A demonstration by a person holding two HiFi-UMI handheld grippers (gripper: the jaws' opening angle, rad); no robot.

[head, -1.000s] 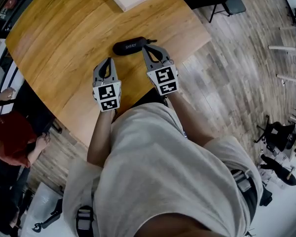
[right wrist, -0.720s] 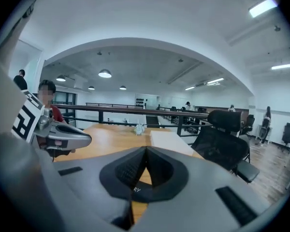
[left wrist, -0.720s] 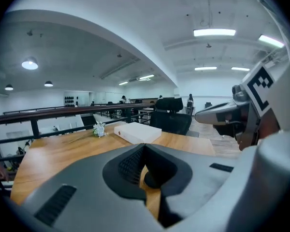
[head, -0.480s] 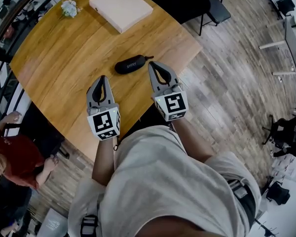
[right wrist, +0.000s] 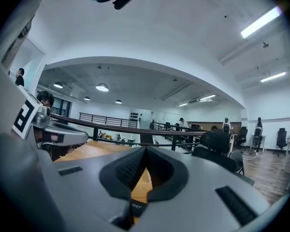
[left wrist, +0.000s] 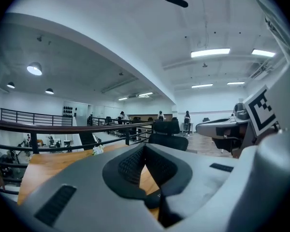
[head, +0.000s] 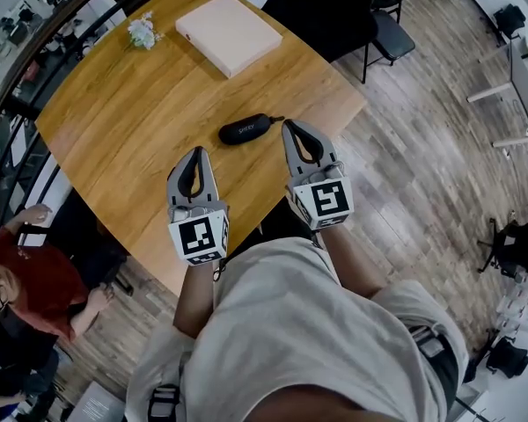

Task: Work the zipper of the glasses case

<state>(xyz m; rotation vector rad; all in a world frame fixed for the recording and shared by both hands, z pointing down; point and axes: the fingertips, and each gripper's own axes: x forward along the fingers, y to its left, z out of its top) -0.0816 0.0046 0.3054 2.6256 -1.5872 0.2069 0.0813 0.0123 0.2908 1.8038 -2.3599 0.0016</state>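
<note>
The glasses case (head: pixel 245 129), dark and oblong with pale lettering on its top, lies flat on the round wooden worktop (head: pixel 114 121), toward the near right part of it and a little way in from the edge. A small tab (head: pixel 275 120) juts from its right end; whether the zipper is done up cannot be told from here. Neither claw touches the case. The left claw (head: pixel 196 151) is held to the near left of the case, apart from it, and its own view shows its two jaws pressed together at the tips (left wrist: pixel 145 146) with nothing between them. The right claw (head: pixel 292 126) is just to the right of the case's tab end, and its jaws too meet at the tips (right wrist: pixel 145 149) and hold nothing; through the gap below its pads part of the glasses case (right wrist: pixel 137 207) shows on the wood. Both claws point away from the person and roughly level, out over the worktop toward a black railing (right wrist: pixel 135 129). At the far side of the worktop lies a flat pale pink box (head: pixel 228 32), with a small bunch of white flowers (head: pixel 142 32) to its left. A black chair (head: pixel 389 26) stands on the plank floor beyond the far right edge, and a seated person in red (head: pixel 35 284) is at the near left.
</note>
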